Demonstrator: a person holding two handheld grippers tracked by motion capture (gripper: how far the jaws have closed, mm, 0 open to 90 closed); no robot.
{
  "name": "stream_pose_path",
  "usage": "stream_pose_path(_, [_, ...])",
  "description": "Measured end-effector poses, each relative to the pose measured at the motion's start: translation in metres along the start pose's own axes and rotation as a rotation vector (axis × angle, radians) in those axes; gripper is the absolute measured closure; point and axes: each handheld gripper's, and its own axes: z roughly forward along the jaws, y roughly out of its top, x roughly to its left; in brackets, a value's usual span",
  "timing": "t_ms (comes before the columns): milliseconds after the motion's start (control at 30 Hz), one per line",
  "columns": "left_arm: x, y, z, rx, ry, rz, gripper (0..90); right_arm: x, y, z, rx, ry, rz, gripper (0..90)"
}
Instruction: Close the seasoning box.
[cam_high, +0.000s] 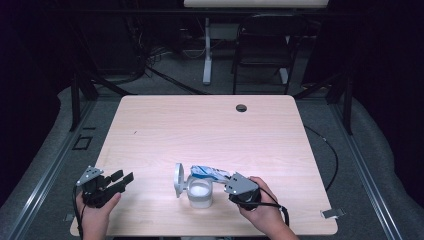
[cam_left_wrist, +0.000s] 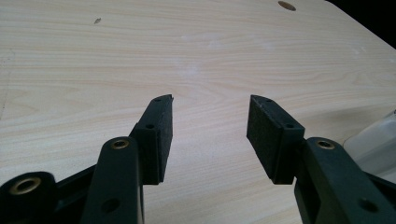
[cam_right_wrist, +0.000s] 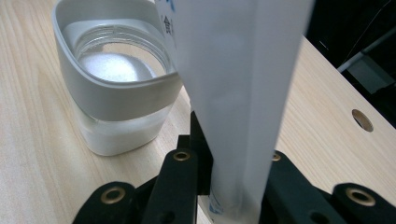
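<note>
Right hand-held gripper (cam_high: 231, 181) clamps white-and-blue plastic pouch (cam_high: 209, 173) tilted over clear lidded jar of white powder (cam_high: 199, 192); left hand-held gripper (cam_high: 125, 179), well left of jar, wide open, empty.

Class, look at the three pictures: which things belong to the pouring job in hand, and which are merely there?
In the job:
- white pouch, clamped in the right tongs
- jar holding white powder, its lid flipped open

Merely there:
- left tongs, open over bare table
- cable hole
- chair beyond the table
</note>
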Motion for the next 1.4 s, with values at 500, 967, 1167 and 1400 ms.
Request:
stream_pose_path(500, [0.000, 0.000, 0.000, -0.003, 0.001, -0.001, 51.2, -0.007, -0.006, 0.003, -0.020, -0.002, 0.086, 83.3])
stream_pose_path(967, [0.000, 0.000, 0.000, -0.003, 0.001, 0.001, 51.2, -0.017, -0.015, 0.005, -0.035, -0.022, 0.194, 83.3])
stream_pose_path(1167, [0.000, 0.000, 0.000, -0.004, 0.000, 0.001, 51.2, -0.022, -0.020, 0.005, -0.041, -0.031, 0.241, 83.3])
stream_pose_path(1400, [0.000, 0.000, 0.000, 0.002, -0.001, 0.002, 51.1, -0.028, -0.025, 0.005, -0.044, -0.037, 0.274, 83.3])
